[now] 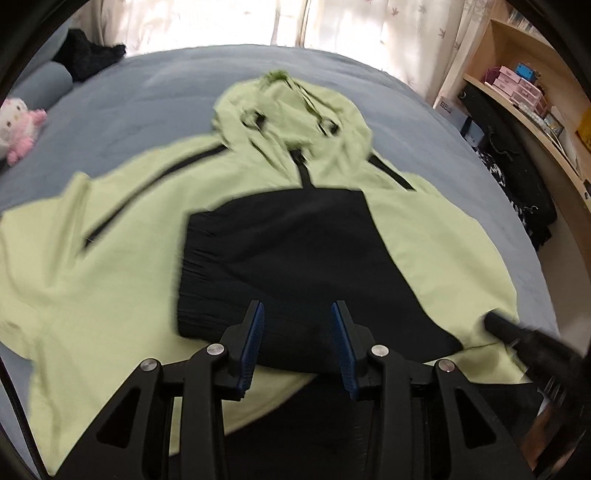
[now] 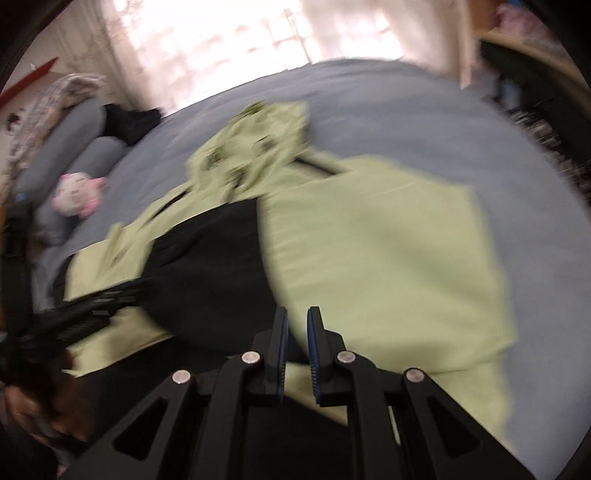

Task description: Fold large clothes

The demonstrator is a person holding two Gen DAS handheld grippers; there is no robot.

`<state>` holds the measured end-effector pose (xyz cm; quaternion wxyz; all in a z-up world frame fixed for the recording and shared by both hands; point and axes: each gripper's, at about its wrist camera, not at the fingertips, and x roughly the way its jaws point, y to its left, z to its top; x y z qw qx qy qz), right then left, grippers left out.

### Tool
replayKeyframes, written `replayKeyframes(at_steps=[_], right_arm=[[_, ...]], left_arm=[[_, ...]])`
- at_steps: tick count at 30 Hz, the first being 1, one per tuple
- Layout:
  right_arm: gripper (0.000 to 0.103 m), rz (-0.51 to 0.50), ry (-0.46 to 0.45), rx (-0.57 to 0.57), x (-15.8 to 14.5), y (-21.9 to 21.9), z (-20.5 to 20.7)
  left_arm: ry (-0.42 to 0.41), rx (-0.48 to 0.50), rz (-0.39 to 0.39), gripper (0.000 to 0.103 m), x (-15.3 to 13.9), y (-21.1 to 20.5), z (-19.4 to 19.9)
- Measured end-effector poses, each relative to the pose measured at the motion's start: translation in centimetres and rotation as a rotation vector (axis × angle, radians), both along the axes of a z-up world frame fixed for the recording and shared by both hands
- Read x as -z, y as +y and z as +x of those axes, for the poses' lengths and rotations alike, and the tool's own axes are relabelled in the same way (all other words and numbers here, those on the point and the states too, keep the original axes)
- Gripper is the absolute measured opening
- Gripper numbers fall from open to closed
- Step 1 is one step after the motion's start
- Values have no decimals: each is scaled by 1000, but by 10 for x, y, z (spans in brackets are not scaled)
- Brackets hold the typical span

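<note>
The light-green hooded jacket point(image 1: 110, 258) lies flat on the grey bed point(image 1: 155, 96), hood away from both grippers, its near hem just below the empty, parted left gripper point(image 1: 297, 314), while the right gripper point(image 2: 297, 325), nearly closed on nothing, hovers over the folded-in right side.

**Bedroom, daylit**

Bed point(image 1: 155, 96): wide, grey-blue cover, fills most of both views. Curtains point(image 1: 373, 22): pale, leaf-printed, drawn behind the bed's far edge, daylight glowing through. Bolsters point(image 2: 74, 147): two grey-blue rolls at the left end of the bed. Dark cloth point(image 1: 88, 55): heaped beside the bolsters. Plush toy point(image 1: 20, 127): pink and white, on the cover near the left edge. Shelf unit point(image 1: 517, 55): light wood, to the right of the bed, holding small pink boxes point(image 1: 517, 86). Dark bags point(image 1: 517, 184): piled below the shelf.
</note>
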<state>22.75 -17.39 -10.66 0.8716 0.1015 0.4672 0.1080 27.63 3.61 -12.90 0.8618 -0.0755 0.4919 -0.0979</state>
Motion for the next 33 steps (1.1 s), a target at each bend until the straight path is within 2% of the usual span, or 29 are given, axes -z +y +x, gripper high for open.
replayKeyframes(at_steps=[2, 4, 6, 8, 10, 11, 13, 15, 17, 24, 33], right_arm=[[11, 11, 39, -17, 12, 12, 5], [11, -51, 78, -5, 26, 18, 10], [9, -94, 112, 22, 40, 10, 12], [5, -76, 127, 44, 44, -8, 10], [3, -119, 128, 107, 44, -32, 7], [3, -172, 127, 163, 43, -47, 5], [3, -268, 130, 272, 43, -78, 1], [2, -185, 149, 312, 46, -106, -2], [0, -122, 159, 327, 46, -121, -5], [3, -233, 153, 311, 41, -99, -2], [3, -162, 94, 203, 15, -62, 19]], left_arm=[[33, 1, 3, 36, 13, -12, 1], [62, 1, 35, 36, 26, -21, 2], [72, -1, 81, 36, 37, -26, 1], [54, -3, 111, 36, 39, -25, 0], [46, -24, 147, 36, 40, -17, 0], [47, -35, 154, 36, 40, -10, 2], [58, -47, 133, 36, 41, 4, 7], [67, -42, 86, 36, 41, 13, 8], [64, -35, 95, 36, 40, 13, 8], [52, -25, 172, 36, 40, 2, 9], [23, -28, 198, 36, 21, 3, 16]])
